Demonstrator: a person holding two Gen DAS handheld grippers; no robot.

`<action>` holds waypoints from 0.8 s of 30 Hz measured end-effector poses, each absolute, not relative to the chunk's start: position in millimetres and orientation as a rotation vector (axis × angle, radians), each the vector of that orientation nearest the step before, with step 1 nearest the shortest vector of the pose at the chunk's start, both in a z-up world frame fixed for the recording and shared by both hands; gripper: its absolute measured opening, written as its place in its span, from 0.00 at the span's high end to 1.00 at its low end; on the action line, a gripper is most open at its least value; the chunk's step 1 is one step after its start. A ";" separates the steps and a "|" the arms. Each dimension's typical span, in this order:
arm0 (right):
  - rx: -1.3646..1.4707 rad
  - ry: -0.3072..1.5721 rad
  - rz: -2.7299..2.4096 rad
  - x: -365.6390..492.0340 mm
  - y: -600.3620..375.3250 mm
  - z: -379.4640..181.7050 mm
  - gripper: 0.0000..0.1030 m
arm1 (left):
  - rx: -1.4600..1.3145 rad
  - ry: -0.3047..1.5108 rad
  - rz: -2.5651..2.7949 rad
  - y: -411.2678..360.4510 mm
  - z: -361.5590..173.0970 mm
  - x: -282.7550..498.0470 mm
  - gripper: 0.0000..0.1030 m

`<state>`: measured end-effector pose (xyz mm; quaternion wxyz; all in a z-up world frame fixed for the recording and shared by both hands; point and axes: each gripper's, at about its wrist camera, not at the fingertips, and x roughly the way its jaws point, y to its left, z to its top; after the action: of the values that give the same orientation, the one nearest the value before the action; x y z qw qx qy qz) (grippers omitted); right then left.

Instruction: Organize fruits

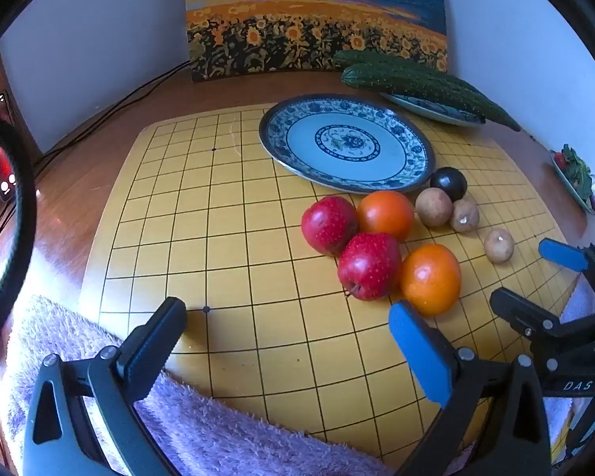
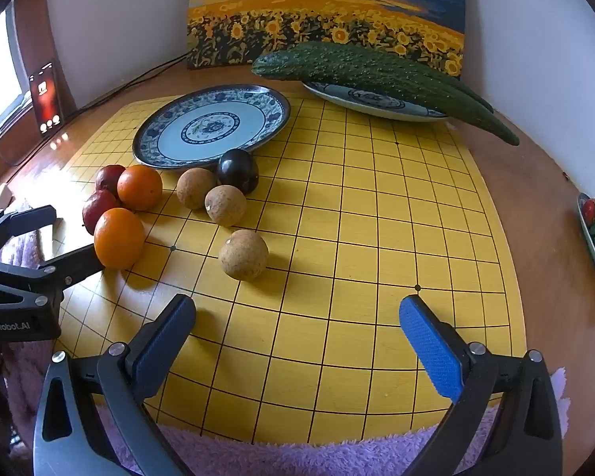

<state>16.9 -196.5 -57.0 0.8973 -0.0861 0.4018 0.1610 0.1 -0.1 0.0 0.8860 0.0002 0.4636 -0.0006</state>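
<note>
Fruits [image 2: 170, 206]: two red apples, two oranges, three brown rounds, one dark plum; both claws gape, holding nothing.

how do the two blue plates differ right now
The near plate is empty; the far plate carries cucumbers that overhang its rim. The near plate lies wholly on the yellow grid board, with fruit gathered by its front edge; the far plate sits at the board's back edge, near the sunflower painting. The near plate shows in full, the far one is largely hidden. Both share a blue-and-white floral pattern.
</note>
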 end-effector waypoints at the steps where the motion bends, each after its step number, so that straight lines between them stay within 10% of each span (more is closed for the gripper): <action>1: -0.177 0.832 0.332 15.2 -196.4 -58.4 0.00 | -0.015 0.964 -0.008 0.5 -0.1 0.0 0.00; 24: -0.171 0.822 0.327 17.2 -197.4 -58.1 0.00 | 0.000 0.959 -0.003 0.3 -1.3 6.0 0.00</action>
<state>17.2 -197.4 -58.1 0.9002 -0.0825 0.3973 0.1579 6.0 0.3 -1.3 0.8873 -0.0001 0.4612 -0.0015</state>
